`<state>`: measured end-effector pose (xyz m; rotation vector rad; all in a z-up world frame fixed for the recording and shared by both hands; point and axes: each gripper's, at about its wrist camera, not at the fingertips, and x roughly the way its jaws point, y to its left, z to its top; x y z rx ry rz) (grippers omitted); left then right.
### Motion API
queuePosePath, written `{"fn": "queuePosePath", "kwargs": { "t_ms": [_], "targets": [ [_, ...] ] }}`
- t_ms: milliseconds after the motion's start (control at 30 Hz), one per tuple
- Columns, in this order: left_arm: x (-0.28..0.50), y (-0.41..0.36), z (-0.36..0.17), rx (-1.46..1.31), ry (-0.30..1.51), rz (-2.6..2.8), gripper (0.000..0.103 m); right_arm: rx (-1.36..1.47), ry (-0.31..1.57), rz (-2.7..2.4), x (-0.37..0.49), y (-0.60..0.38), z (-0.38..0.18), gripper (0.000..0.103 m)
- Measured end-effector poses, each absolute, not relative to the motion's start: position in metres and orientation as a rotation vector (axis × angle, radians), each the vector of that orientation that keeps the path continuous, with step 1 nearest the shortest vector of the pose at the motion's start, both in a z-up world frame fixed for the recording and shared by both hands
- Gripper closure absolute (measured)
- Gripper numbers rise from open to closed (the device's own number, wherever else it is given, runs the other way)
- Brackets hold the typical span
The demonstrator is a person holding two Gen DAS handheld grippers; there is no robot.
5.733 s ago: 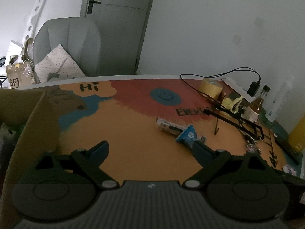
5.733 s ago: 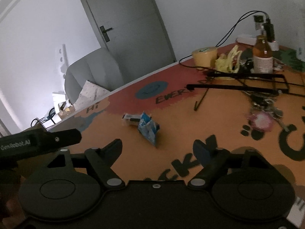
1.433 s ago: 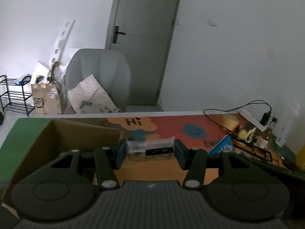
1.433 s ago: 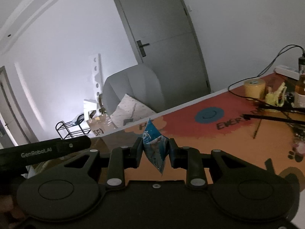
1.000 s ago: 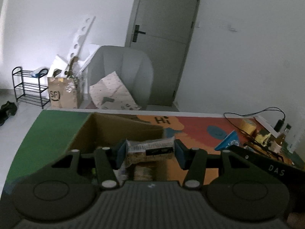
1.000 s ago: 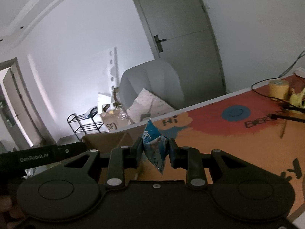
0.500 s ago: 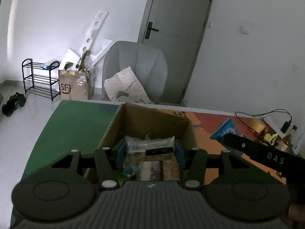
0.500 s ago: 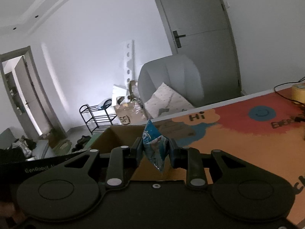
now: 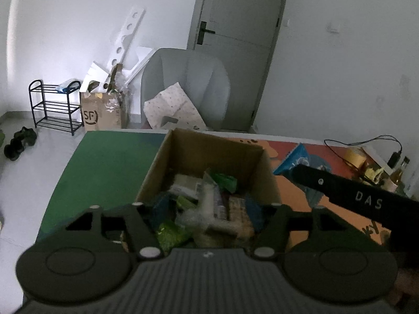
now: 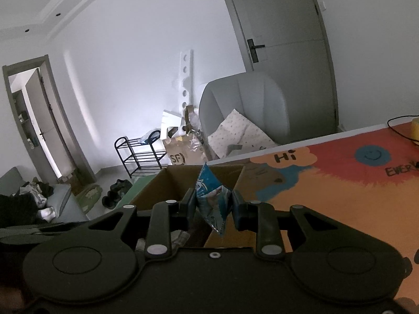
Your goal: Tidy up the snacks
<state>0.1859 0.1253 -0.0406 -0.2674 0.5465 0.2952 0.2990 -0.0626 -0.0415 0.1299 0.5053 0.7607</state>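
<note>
An open cardboard box (image 9: 214, 141) stands on the table with several snack packets (image 9: 220, 180) inside. My left gripper (image 9: 207, 212) hangs over it and its jaws are opening. The clear-wrapped snack bar (image 9: 209, 204) shows as a blur low between them, free of both pads, among the packets. My right gripper (image 10: 213, 206) is shut on a blue triangular packet (image 10: 212, 198), just right of the box (image 10: 167, 180) and above its rim. From the left wrist view, that blue packet (image 9: 296, 159) shows at the box's right side.
A grey chair (image 9: 183, 83) with a spotted cushion stands behind the table. Beside it are a brown paper bag (image 9: 99, 115) and a black shoe rack (image 9: 55, 107). A tape roll (image 9: 353, 155), a cable and a bottle (image 9: 398, 172) sit at the far right.
The left jaws have spread and the snack bar has dropped from between them into the box. The right gripper has carried the blue packet closer to the box.
</note>
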Motion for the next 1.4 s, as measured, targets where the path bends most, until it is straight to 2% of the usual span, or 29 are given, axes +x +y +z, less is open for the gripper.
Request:
{"fn": "queuePosePath", "kwargs": {
  "t_ms": [67,433,500,567,733,833,1033,1100,1200,1400],
  "targets": [
    [0.185,0.127,-0.038,-0.271,0.535,0.310,0.028,0.130,0.504,0.767,0.299,-0.062,-0.041,0.076],
    [0.177,0.145,-0.030,-0.326,0.509,0.376,0.022,0.144,0.517,0.849,0.298,-0.051,-0.034,0.074],
    [0.176,0.147,-0.029,-0.332,0.504,0.385,0.020,0.148,0.527,0.871,0.297,-0.048,-0.032,0.060],
    [0.173,0.149,-0.027,-0.337,0.498,0.398,0.017,0.152,0.529,0.861,0.297,-0.049,-0.030,0.050],
    [0.170,0.149,-0.025,-0.332,0.492,0.403,0.011,0.162,0.525,0.834,0.298,-0.063,-0.026,0.048],
    [0.170,0.148,-0.026,-0.336,0.504,0.402,0.006,0.153,0.526,0.808,0.297,-0.074,-0.024,0.039],
    [0.173,0.138,-0.025,-0.316,0.538,0.371,0.005,0.133,0.549,0.767,0.296,-0.098,-0.025,0.033],
    [0.172,0.133,-0.022,-0.303,0.539,0.358,0.005,0.131,0.548,0.755,0.295,-0.106,-0.022,0.024],
    [0.170,0.125,-0.018,-0.286,0.539,0.340,0.003,0.121,0.543,0.748,0.290,-0.118,-0.017,0.017],
    [0.167,0.109,-0.009,-0.255,0.544,0.316,0.001,0.089,0.545,0.750,0.281,-0.136,-0.012,0.008]
  ]
}}
